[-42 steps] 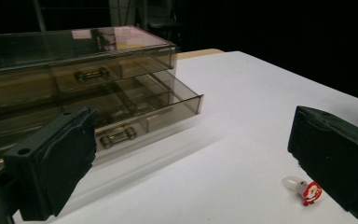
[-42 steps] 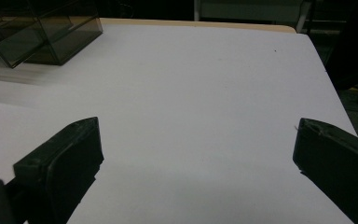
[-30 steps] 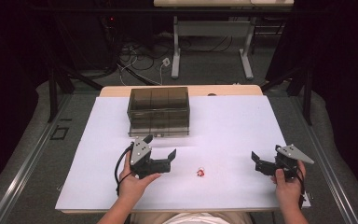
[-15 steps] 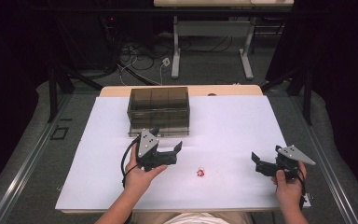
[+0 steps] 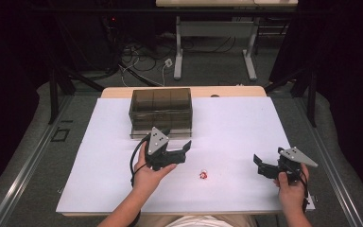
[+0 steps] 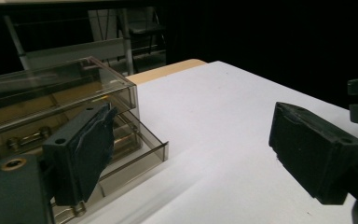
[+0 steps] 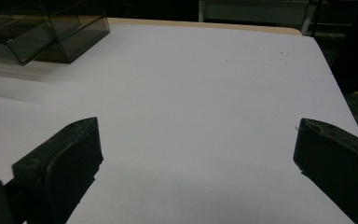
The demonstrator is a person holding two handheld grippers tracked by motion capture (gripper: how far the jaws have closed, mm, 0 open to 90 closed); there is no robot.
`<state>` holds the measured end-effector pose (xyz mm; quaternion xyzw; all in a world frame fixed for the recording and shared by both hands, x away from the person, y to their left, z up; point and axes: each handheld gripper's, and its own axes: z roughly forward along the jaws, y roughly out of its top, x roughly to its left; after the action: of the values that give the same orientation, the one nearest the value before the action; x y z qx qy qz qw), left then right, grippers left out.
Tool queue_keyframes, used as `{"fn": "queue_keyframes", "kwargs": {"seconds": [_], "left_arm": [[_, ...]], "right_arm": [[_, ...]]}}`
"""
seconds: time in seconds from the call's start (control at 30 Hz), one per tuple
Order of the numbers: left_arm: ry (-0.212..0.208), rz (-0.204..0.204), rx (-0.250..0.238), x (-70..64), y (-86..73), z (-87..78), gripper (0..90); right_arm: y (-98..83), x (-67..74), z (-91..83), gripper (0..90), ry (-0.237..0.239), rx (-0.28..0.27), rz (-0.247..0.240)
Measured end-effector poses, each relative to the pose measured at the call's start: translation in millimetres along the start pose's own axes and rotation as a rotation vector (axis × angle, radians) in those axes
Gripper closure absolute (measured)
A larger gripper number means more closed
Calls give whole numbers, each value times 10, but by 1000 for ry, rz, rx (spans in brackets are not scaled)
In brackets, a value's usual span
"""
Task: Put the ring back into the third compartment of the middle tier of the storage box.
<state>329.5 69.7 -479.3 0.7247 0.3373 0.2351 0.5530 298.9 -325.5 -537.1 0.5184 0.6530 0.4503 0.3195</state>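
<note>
A small red and white object (image 5: 204,175) lies on the white table top (image 5: 236,127), between my two hands. My left gripper (image 5: 182,147) hovers just in front of a smoky see-through drawer box (image 5: 160,111) and left of the small object. Its jaws have just been closing, but they stand open with nothing between them. In the left gripper view, the left gripper (image 6: 191,154) has the box (image 6: 51,107) at its left, with the bottom drawer (image 6: 140,158) pulled out a little. My right gripper (image 5: 260,166) rests open near the front right, and the right gripper view shows only bare table in the right gripper (image 7: 196,163).
The drawer box stands at the back middle of the white sheet, and in the right gripper view its corner (image 7: 46,37) is far off at the upper left. A wooden table edge (image 5: 227,91) shows behind the sheet. Dark floor, cables and desk legs (image 5: 250,52) lie beyond.
My left hand has carried its gripper up the picture and to the right, closer to the drawer box. The right hand and the small object have not moved.
</note>
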Motion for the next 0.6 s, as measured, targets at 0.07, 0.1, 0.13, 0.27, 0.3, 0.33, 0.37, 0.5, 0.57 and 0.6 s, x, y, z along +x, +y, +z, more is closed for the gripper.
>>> {"fn": "queue_keyframes", "kwargs": {"seconds": [0.07, 0.1, 0.13, 0.27, 0.3, 0.33, 0.37, 0.5, 0.57, 0.6], "left_arm": [[-3, 7, 7, -21, 11, 26, 152], [-2, 9, 13, -29, 18, 40, 155], [-9, 1, 18, -45, 32, 70, 156], [-31, -10, 25, -87, 60, 126, 162], [-31, -10, 25, -87, 60, 126, 163], [-33, -5, 34, -117, 70, 153, 163], [-36, -7, 37, -136, 72, 170, 162], [-46, -4, 44, -194, 72, 208, 162], [-54, 6, 45, -266, 57, 237, 163], [-54, 6, 45, -266, 57, 237, 162]], "right_arm": [[-8, 1, 16, 8, -3, -18, 1], [-6, -2, 9, 8, -3, 1, 1], [-10, -1, 16, 8, -2, 0, 2], [-13, -2, 22, 8, -4, 9, -2], [-11, 2, 21, 8, -7, 18, -2], [-11, 2, 21, 8, -6, 18, -2], [-11, 2, 21, 8, -6, 17, -4], [-12, -3, 24, 8, -1, 8, -3], [-9, 0, 22, 9, -4, 16, -5], [-9, 0, 22, 9, -4, 16, -5]]}}
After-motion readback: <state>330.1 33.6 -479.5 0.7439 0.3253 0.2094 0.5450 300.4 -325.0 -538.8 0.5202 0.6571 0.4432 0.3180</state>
